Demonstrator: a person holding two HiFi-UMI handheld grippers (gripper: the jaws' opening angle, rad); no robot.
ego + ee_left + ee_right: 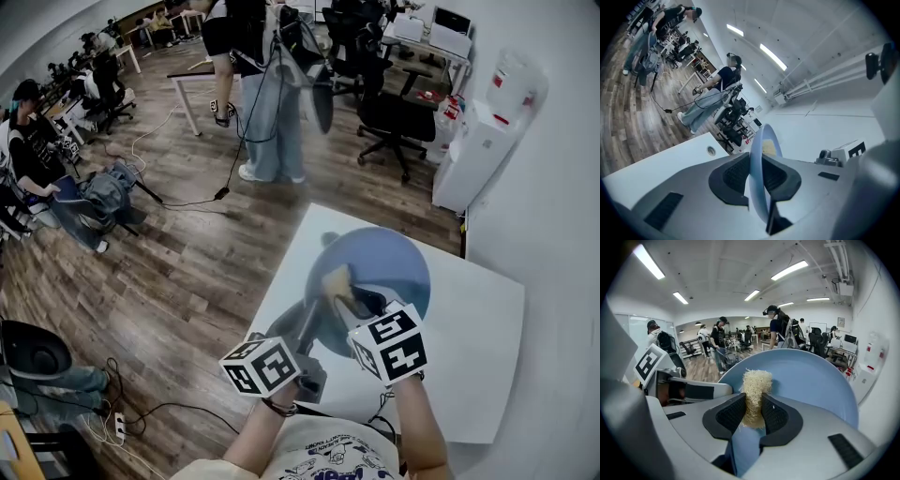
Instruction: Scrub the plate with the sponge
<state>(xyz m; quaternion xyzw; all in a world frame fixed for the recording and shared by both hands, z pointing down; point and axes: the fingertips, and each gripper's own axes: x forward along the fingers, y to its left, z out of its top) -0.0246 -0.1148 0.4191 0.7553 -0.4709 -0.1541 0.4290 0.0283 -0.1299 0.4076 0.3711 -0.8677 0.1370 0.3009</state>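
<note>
A pale blue plate (384,267) is held tilted above the white table (487,328). My left gripper (314,314) is shut on the plate's near rim; in the left gripper view the plate (759,187) stands edge-on between the pads (757,176). My right gripper (349,298) is shut on a straw-coloured fibrous sponge (336,279). In the right gripper view the sponge (755,385) sticks up from between the jaws (752,414) and rests against the plate's face (811,380). The left gripper's body (689,390) shows at the plate's left.
The white table stands near a white wall, with a water dispenser (483,141) behind it. Beyond the table's far edge lies wooden floor with cables, office chairs (394,117), desks and several people, one standing (272,103) close by.
</note>
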